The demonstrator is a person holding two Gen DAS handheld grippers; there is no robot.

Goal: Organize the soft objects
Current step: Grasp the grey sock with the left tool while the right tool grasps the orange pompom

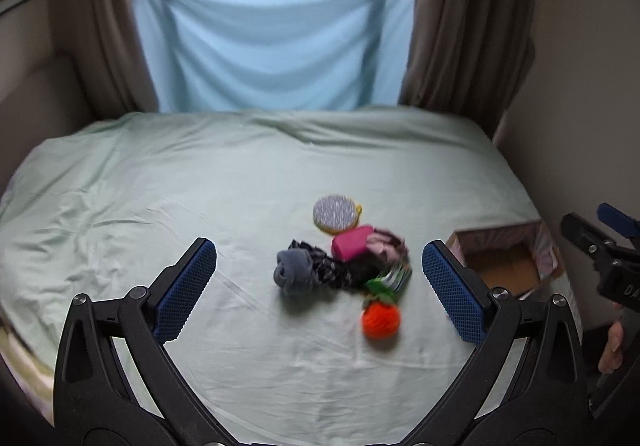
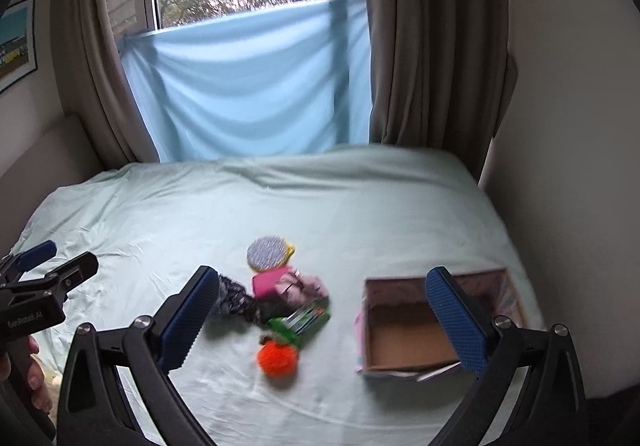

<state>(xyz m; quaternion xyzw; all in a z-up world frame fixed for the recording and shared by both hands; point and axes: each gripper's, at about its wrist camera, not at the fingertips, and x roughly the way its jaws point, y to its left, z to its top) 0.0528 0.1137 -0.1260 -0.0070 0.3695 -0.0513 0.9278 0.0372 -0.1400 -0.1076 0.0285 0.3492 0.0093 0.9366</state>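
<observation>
Several blurred soft things, seemingly socks and sponges [image 1: 344, 262], lie heaped; both hand-held grippers [image 1: 320, 286] [image 2: 320, 322] gape empty.

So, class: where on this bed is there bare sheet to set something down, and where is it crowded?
Bare sheet stretches left of the pile and back towards the blue cloth; a strip lies in front of the orange ball. A narrow gap separates pile and box. Crowded: the pile itself, round pad to ball, touching or overlapping.
</observation>
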